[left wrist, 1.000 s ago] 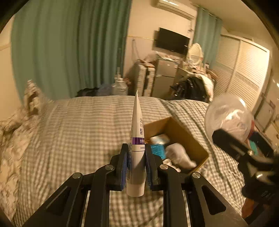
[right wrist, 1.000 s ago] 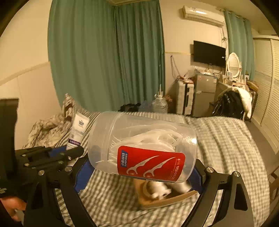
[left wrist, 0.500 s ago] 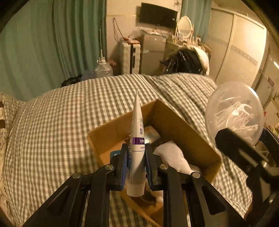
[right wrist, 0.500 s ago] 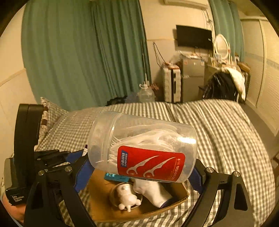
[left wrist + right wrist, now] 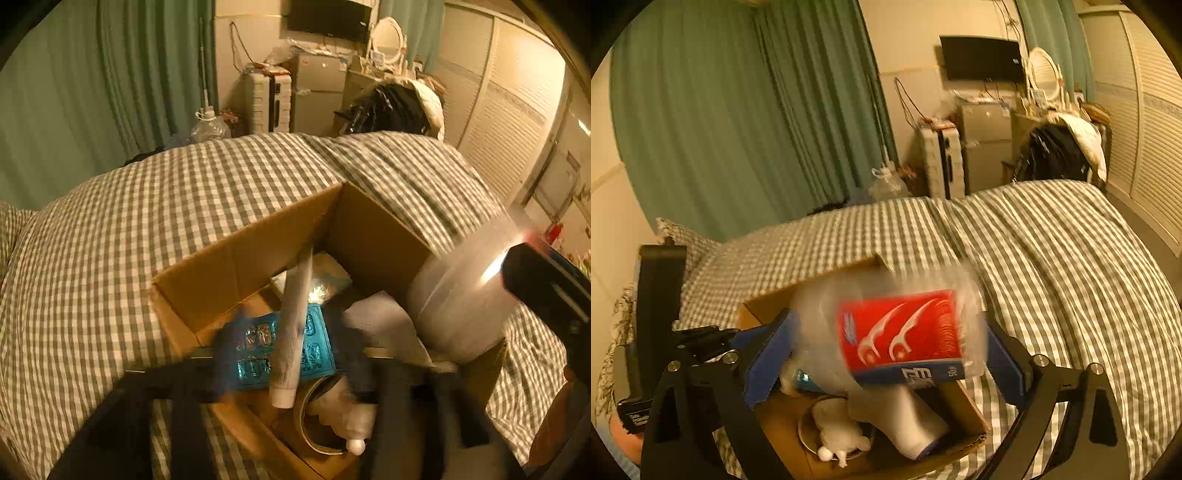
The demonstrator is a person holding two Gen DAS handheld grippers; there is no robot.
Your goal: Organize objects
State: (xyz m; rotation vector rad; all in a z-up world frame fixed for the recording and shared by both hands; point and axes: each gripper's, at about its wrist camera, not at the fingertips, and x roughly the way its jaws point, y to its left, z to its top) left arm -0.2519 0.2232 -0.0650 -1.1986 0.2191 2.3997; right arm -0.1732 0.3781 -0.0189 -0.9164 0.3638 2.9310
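Your left gripper (image 5: 291, 354) was spread, the tube (image 5: 293, 325) loose over the box (image 5: 251, 254); your right gripper (image 5: 890, 354) was also apart around the blurred jar (image 5: 897, 332).

dim amber light, fisheye-warped edges, heavy motion blur up close

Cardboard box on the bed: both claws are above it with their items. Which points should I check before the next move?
1. Left claw above the open brown cardboard box: ok.
2. Left claw open, white toothpaste tube tilted and loose between its pads: ok.
3. Right claw above the box: ok.
4. Grip on the clear plastic floss-pick jar with red label: cannot tell, the jar is blurred.
5. Free room inside, beside the teal blister pack: cannot tell, the box looks crowded.
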